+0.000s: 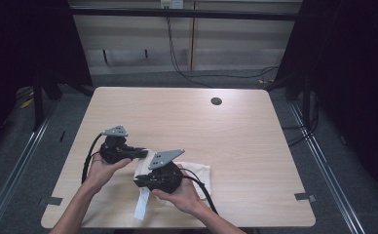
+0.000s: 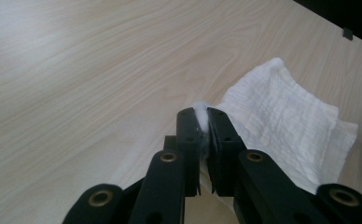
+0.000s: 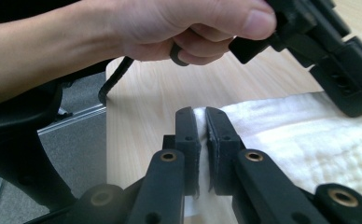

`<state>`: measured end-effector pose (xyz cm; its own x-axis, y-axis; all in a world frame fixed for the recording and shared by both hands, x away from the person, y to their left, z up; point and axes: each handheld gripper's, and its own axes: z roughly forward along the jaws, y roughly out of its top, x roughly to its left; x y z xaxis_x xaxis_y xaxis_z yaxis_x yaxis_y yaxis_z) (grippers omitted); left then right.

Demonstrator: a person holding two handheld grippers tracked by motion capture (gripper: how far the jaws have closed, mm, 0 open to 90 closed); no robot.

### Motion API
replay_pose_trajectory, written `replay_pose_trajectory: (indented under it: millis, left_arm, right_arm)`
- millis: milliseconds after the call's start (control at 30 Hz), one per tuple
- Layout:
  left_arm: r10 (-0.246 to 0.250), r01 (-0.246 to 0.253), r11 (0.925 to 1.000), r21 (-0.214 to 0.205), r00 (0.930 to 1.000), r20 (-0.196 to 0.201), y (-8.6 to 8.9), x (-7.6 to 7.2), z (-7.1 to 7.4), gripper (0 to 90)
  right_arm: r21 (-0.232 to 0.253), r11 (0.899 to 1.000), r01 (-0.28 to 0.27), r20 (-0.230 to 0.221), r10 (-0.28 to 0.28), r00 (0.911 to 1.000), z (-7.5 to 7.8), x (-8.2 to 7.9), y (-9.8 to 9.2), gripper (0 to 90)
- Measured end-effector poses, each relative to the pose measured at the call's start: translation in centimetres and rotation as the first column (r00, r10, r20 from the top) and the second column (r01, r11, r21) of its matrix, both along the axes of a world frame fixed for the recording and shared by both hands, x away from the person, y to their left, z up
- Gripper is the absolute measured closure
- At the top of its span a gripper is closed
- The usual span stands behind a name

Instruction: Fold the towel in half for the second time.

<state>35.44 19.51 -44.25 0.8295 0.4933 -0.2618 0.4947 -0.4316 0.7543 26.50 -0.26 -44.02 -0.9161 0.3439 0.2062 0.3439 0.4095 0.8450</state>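
A white cloth (image 1: 199,171) lies rumpled near the table's front edge. My left gripper (image 1: 144,153) points right at the cloth's left part. In the left gripper view my left gripper (image 2: 202,119) is shut on a pinch of the cloth (image 2: 286,116), which spreads away to the right. My right gripper (image 1: 137,181) points left, just in front of the left one. In the right gripper view my right gripper (image 3: 202,116) is shut on an edge of the cloth (image 3: 305,140). A narrow strip of cloth (image 1: 142,205) trails toward the front edge.
The wooden table (image 1: 187,122) has a round cable hole (image 1: 216,101) at the back right. The person's left hand (image 3: 170,28) and the left gripper's body (image 3: 328,51) are close above the right gripper's jaws. Dark curtains and floor rails flank the table.
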Motion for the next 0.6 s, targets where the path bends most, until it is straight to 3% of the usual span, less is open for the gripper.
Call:
replay_pose_trajectory:
  millis: [433, 600]
  left_arm:
    - [-0.042, 0.042, 0.999, -0.013, 0.9991, 0.003, -3.5, 0.0, 0.2, 84.8]
    - [-0.079, 0.079, 0.9969, 0.008, 0.9969, 0.003, -5.3, 0.3, 0.1, 84.9]
  right_arm:
    - [0.004, 0.999, 0.047, 0.019, -0.047, 0.9987, 0.8, -1.0, -3.9, 84.6]
    - [-0.001, 0.997, 0.072, 0.018, -0.072, 0.9973, 0.6, -1.3, -5.2, 84.6]
